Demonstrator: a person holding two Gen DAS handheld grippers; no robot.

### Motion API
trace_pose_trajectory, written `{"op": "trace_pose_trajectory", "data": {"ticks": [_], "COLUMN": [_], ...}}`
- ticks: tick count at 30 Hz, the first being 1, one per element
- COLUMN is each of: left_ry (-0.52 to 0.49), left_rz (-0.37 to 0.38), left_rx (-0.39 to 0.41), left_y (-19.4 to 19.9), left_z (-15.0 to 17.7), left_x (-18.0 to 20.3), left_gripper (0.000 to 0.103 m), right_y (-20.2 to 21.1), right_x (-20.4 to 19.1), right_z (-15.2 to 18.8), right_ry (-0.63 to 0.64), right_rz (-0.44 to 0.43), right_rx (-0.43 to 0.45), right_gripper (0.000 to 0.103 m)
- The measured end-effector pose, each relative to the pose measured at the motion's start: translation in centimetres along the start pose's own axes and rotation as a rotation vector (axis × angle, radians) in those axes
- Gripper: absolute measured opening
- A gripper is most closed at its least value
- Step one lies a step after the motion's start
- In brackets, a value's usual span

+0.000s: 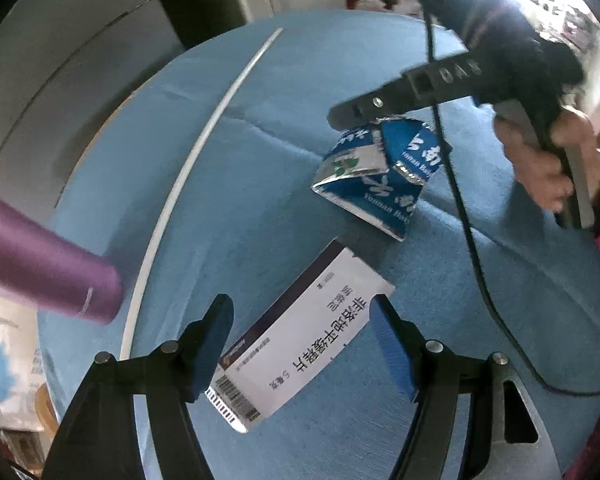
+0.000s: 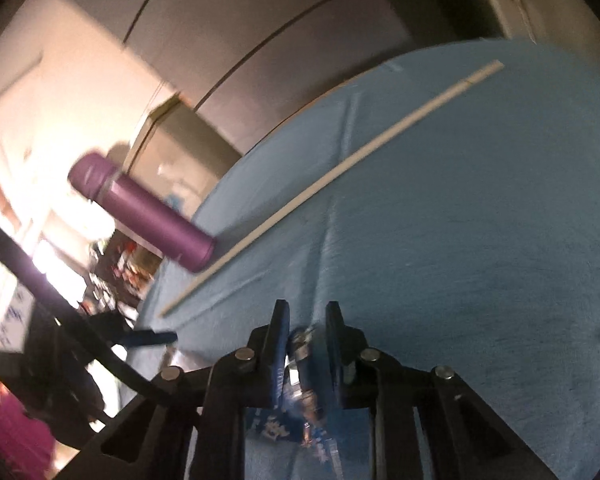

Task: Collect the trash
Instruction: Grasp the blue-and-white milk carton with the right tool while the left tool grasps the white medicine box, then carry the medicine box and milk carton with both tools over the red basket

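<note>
Blue tablecloth [image 1: 260,128] w/ two bits of trash: right gripper [image 2: 307,334] clamped on crumpled wrapper [image 1: 376,168], left gripper [image 1: 300,332] open around white box [image 1: 300,340], nothing binned yet

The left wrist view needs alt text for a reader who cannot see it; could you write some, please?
The open left gripper straddles a white medicine box on a blue tablecloth. Beyond it, the right gripper pinches a crumpled blue carton; a purple flask lies left.

Purple bottle [image 1: 40,276] cut off at left edge. Blue carton [image 2: 300,392] mostly hidden between right claw [image 2: 306,320] fingers, blurred.
</note>
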State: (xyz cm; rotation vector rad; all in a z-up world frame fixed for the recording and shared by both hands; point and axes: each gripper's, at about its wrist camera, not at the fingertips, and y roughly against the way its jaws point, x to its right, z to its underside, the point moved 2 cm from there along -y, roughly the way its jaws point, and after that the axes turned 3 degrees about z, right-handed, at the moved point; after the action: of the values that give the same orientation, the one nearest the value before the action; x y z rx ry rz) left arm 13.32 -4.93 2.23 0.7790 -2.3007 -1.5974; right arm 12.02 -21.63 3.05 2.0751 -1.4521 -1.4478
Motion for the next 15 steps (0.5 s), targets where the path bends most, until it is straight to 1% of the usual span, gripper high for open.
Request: {"op": "trace_pose_trajectory", "data": {"ticks": [2,4,5,7,8,9,10,12,15], "left_ry": [-0.022,-0.061,-0.087,-0.139,-0.138,-0.116,-0.094,-0.054,-0.035], "left_rz": [0.032,0.082,0.083,0.061,0.064,0.068,0.067,0.08,0.091], "left_rx": [-0.008,-0.04,-0.056,-0.08,-0.073,-0.071,-0.074,-0.067,-0.049], "left_y": [-0.6,-1.2,-1.5,-2.2,-2.1,-2.1,-2.3,-2.4,-2.4], "left_z": [-0.3,-0.3,-0.2,0.1,0.3,0.5,0.6,0.7,1.0], "left_x": [-0.3,-0.3,-0.1,0.2,0.2,-0.1,-0.2,-0.9,-0.7], "left_gripper": [0.071,0.071,0.071,0.072,0.072,0.072,0.072,0.072,0.072], "right_y": [0.0,-0.1,-0.1,-0.1,-0.2,-0.3,-0.4,-0.3,-0.4], "right_x": [0.8,1.2,1.2,0.9,0.7,0.6,0.8,0.9,1.3], "right_z": [-0.2,-0.3,-0.3,-0.2,-0.3,-0.2,-0.2,-0.3,-0.4], "right_ry": [-0.048,-0.072,-0.074,-0.06,-0.054,-0.056,-0.063,-0.079,-0.106], "right_rz": [-0.031,-0.04,-0.04,-0.038,-0.042,-0.05,-0.063,-0.09,-0.116], "right_rx": [-0.007,-0.014,-0.015,-0.014,-0.022,-0.039,-0.055,-0.069,-0.086], "right_gripper": [0.02,0.02,0.019,0.02,0.019,0.02,0.022,0.023,0.024]}}
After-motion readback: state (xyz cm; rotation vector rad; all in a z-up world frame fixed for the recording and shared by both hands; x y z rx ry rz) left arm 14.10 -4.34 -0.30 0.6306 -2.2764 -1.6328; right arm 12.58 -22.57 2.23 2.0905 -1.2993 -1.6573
